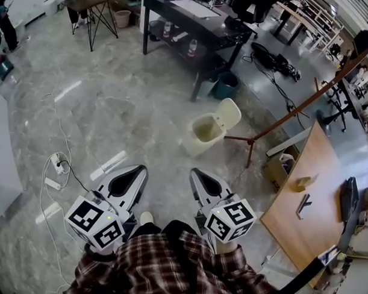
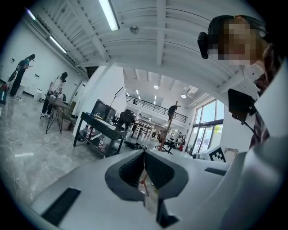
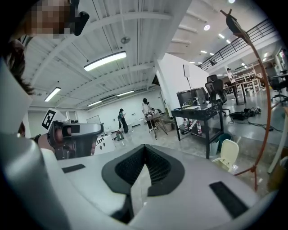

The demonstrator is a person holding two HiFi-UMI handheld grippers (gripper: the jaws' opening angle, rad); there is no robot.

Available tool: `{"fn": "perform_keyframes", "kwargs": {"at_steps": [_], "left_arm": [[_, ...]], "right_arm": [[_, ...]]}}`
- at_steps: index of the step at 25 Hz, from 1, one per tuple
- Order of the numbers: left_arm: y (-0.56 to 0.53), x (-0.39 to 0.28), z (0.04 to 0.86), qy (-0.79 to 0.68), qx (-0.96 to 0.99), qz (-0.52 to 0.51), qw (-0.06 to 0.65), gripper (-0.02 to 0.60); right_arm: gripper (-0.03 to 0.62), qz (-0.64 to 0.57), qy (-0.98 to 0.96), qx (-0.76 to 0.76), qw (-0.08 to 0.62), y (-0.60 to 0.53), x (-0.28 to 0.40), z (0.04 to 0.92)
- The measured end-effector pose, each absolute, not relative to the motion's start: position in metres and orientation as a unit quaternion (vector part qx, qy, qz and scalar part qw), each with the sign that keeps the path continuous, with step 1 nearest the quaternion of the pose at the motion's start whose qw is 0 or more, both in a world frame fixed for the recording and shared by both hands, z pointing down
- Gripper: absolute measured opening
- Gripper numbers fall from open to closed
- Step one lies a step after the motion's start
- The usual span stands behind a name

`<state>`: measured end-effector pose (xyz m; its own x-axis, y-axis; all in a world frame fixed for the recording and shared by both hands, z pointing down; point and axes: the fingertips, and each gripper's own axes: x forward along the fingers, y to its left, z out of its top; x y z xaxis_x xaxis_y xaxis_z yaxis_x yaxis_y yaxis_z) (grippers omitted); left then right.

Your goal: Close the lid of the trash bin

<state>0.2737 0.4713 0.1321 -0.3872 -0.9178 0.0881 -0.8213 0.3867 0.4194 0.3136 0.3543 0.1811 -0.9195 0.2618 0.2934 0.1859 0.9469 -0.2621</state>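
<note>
Head view looks steeply down the person's plaid shirt [image 1: 170, 264], which hides the feet and the wrists behind both marker cubes. The left gripper [image 1: 136, 173] and right gripper [image 1: 197, 176] are held low, side by side and apart, over the grey floor [image 1: 110, 104], tips pointing away from the body.

The bin [image 1: 204, 132] stands on the floor ahead of the right gripper and well apart from it, near the end of the black table [image 1: 185, 20] and just beside the foot of a brown stand [image 1: 291, 112]. It is pale cream and boxy. Its lid [image 1: 228, 113] is up, leaning back on the side toward the stand, and the mouth gapes. The inside looks darker and yellowish; what lies in it is too small to tell. A teal bin [image 1: 228, 84] sits beyond it under the table end. A wood table [image 1: 306, 193] is cut off by the right edge of the view.

Right gripper view: the jaws of the right gripper [image 3: 145, 147] meet at their tips with nothing between them. The gripper's own body covers the lower half, so only the raised lid [image 3: 229, 152] and a bit of rim show, at right beside the stand [image 3: 261, 90].

Left gripper view: the left gripper [image 2: 144, 152] also has its jaws together at the tips, holding nothing; a thin slit below shows floor. Its body hides the floor just ahead.
</note>
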Motion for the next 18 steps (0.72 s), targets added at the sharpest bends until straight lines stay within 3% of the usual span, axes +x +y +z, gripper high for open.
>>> {"fn": "perform_keyframes", "kwargs": {"at_steps": [10,18], "left_arm": [[0.446,0.17,0.17,-0.805,0.533,-0.169,0.197,0.012],[0.365,0.062,0.148,-0.806,0.542,-0.162,0.176,0.012]], "right_arm": [[0.012,0.13,-0.966,-0.094,0.205,0.326,0.216,0.219],[0.014,0.123,-0.973,-0.093,0.174,0.247,0.107,0.194]]}}
